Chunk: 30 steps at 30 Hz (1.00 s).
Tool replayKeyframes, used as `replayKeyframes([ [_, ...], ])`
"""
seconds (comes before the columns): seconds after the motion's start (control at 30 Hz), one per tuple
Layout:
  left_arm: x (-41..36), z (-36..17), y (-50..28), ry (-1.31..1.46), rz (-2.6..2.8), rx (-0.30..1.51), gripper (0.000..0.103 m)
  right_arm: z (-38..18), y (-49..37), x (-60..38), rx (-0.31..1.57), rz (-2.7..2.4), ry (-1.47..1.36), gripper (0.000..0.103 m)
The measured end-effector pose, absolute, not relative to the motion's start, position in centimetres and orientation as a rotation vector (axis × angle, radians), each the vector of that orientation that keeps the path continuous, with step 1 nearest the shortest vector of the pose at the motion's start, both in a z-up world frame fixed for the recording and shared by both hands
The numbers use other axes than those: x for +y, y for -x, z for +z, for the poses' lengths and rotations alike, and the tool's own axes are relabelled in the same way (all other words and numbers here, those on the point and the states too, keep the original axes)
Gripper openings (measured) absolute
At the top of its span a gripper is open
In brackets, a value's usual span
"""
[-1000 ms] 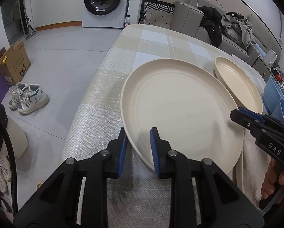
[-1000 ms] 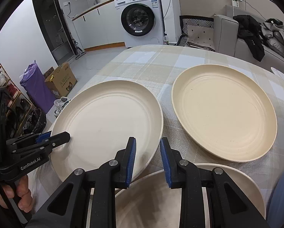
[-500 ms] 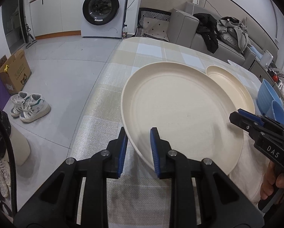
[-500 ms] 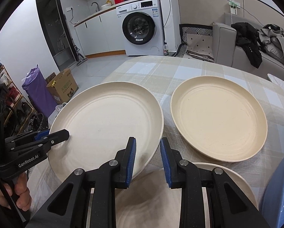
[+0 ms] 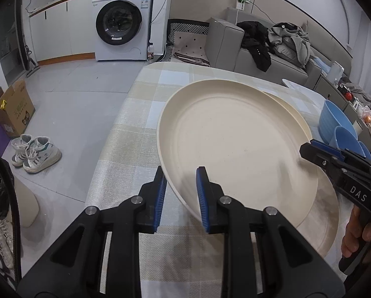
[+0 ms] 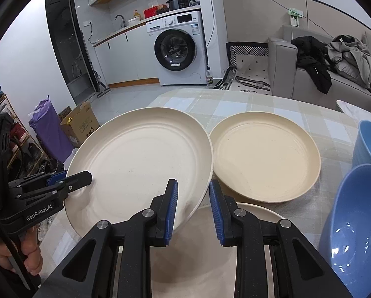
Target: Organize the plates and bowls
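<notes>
Large cream plate (image 6: 140, 164) gripped at opposite rims, tilted and clear of the checked cloth on the counter (image 5: 145, 104). Left gripper (image 5: 180, 193) clamped on its near-left rim, jaws narrow with the rim between the blue pads; right gripper (image 6: 193, 208) clamped likewise on the near-right rim. Directly below and nearer the cameras, another cream plate (image 6: 257, 213) flat on the counter, partly covered by the raised one. Just beyond to the right, a yellower plate (image 6: 265, 156) also flat, its edge close to the held plate. At the far right, two blue bowls (image 6: 354, 223). Off the counter: washing machine (image 5: 122, 24), grey sofa (image 5: 235, 42) strewn with clothes, white sneakers (image 5: 36, 150), cardboard box (image 5: 14, 106) on the floor.
</notes>
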<state>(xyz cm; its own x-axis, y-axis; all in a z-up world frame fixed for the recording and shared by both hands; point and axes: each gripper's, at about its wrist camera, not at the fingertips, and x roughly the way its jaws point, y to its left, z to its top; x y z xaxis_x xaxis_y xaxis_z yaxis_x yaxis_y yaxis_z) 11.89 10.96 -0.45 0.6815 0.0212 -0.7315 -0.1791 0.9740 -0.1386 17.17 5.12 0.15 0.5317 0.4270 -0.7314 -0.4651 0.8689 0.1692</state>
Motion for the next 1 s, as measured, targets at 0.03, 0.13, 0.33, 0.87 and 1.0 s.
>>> replayKeyframes([
  [0.03, 10.7, -0.2, -11.7, 0.204, 0.107, 0.815, 0.021, 0.3, -17.0, 4.9, 0.856, 0.529, 0.046, 0.027],
  [0.13, 9.9, 0.4, -11.3, 0.195, 0.094, 0.81, 0.021, 0.9, -16.2, 4.0, 0.848, 0.519, 0.033, 0.027],
  [0.33, 8.2, 1.7, -10.4, 0.163, 0.065, 0.804, 0.021, 1.8, -14.9, 2.5, 0.832, 0.498, 0.013, 0.027],
  [0.87, 3.9, 3.4, -7.9, 0.127, -0.046, 0.798, 0.021, 3.6, -11.3, -2.0, 0.802, 0.438, -0.043, 0.027],
  [1.0, 2.7, 3.8, -7.4, 0.112, -0.068, 0.797, 0.021, 3.9, -10.4, -2.9, 0.795, 0.42, -0.047, 0.027],
])
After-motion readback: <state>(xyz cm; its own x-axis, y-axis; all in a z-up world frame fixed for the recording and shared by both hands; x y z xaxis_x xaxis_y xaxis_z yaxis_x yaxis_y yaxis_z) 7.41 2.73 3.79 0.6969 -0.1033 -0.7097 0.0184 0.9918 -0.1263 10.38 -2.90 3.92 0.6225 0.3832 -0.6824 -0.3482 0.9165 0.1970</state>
